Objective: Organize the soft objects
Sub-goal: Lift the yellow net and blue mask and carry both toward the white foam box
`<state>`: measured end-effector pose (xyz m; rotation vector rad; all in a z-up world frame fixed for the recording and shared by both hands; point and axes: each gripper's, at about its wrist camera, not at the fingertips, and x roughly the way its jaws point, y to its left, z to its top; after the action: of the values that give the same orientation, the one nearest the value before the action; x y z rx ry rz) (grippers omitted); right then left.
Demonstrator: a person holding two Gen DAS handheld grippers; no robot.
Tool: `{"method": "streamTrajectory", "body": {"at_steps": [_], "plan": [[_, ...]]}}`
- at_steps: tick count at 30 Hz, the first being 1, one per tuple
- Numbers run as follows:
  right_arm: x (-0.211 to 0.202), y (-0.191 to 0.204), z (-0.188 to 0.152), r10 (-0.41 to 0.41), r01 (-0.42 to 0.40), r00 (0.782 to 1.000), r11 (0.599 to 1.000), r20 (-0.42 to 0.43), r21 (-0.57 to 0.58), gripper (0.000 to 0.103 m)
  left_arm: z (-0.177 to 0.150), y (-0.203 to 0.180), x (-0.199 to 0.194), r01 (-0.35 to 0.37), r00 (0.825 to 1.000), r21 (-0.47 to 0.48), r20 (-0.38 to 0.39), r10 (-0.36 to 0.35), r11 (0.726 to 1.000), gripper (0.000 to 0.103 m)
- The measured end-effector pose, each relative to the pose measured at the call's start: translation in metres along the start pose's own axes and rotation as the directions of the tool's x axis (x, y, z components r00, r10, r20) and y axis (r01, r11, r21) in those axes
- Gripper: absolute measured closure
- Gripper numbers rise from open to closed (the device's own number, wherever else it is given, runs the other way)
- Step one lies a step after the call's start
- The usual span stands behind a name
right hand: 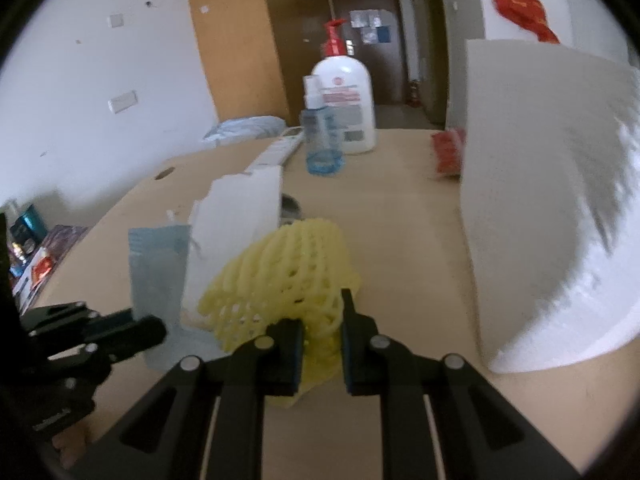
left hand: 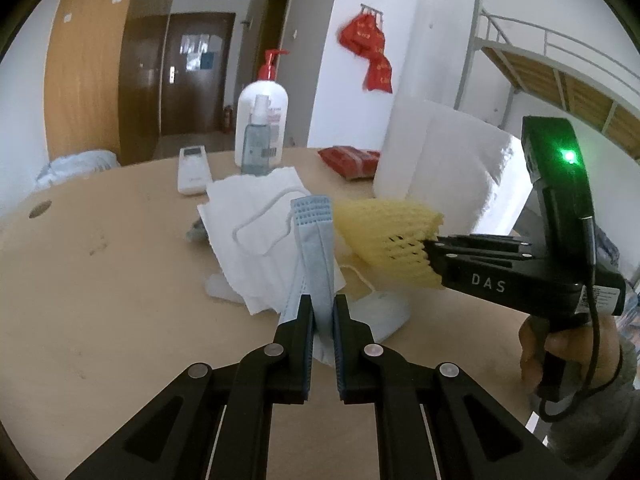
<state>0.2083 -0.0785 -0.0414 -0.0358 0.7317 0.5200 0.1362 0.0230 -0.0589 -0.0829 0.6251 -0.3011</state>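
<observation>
Left hand-held gripper (left hand: 323,320) clenched on blue face mask (left hand: 316,240), lifted over the bench (left hand: 120,300) centre. Right hand-held gripper (right hand: 320,332) grasping yellow foam net (right hand: 288,276) at mask's 3 o'clock. Both judged featherlight, limp, crushable; pinch edges. Open bench toward 9 o'clock; white foam block (right hand: 560,200) crowds 3 o'clock.

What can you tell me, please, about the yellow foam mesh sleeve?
The yellow foam mesh sleeve is a soft, pale yellow net of open diamond cells, like fruit-packing foam. It is squashed at one end between the pads of the right hand-held gripper, which is shut on it, and fans out beyond them. It is held over the tan wooden table, beside the blue pleated face mask.
</observation>
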Motion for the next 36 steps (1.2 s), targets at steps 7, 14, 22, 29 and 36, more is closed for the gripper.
{"method": "streamTrajectory", "body": {"at_steps": [7,14,22,29,36], "plan": [[-0.016,-0.005,-0.004,-0.001,0.000,0.999,1.000,0.037,0.029,0.090,0.003,0.001,-0.007,0.008,1.000,-0.021,0.030,-0.008,1.000,0.097],[-0.035,-0.004,-0.004,0.019,-0.024,0.996,0.999,0.085,0.049,0.090,0.008,-0.007,-0.020,0.020,0.997,-0.005,0.074,-0.019,1.000,0.099],[-0.050,-0.001,-0.003,0.023,-0.028,0.992,0.999,0.121,0.041,0.090,0.017,-0.014,-0.045,0.016,0.989,0.024,0.145,-0.019,1.000,0.099],[-0.071,0.002,-0.002,0.018,-0.025,0.985,0.999,0.171,0.038,0.090,0.019,-0.021,-0.054,-0.013,0.986,0.021,0.165,0.010,1.000,0.099],[-0.092,0.008,-0.004,0.022,-0.029,0.976,0.999,0.217,0.032,0.090,0.019,-0.028,-0.077,-0.038,0.977,0.029,0.210,0.031,0.999,0.099]]}}
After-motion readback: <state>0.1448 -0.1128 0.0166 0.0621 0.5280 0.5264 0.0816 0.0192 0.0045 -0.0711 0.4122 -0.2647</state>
